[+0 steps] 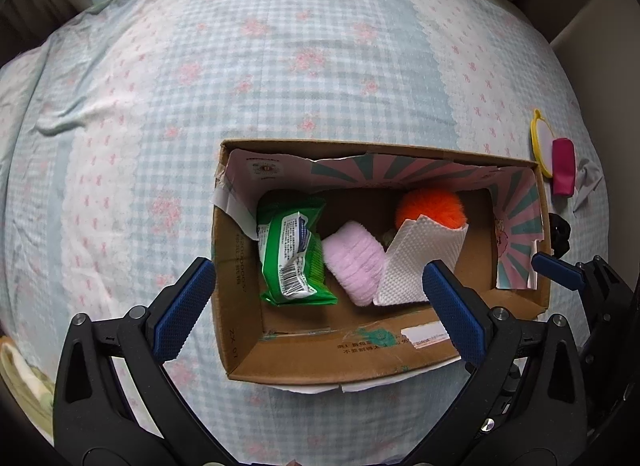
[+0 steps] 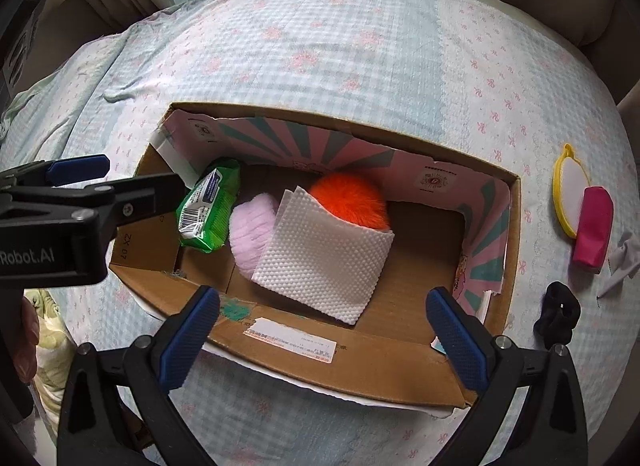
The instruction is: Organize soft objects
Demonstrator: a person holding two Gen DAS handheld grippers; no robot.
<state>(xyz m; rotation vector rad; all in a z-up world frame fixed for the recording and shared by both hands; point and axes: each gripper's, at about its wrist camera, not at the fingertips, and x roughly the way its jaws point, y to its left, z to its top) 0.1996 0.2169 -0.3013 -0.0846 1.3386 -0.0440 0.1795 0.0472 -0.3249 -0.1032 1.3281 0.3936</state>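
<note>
Hovering over cardboard box (image 2: 340,362), both jaws open, empty; pink pouch (image 2: 593,231), perhaps sock (image 2: 558,312) beside

One cardboard box (image 2: 360,362), one green packet (image 2: 208,205), one pink towel (image 2: 250,238), one orange pompom (image 2: 352,197), one paper napkin (image 2: 324,258), one yellow-rimmed mirror (image 2: 568,193), one magenta pouch (image 2: 594,227), one black sock (image 2: 558,310).
</note>
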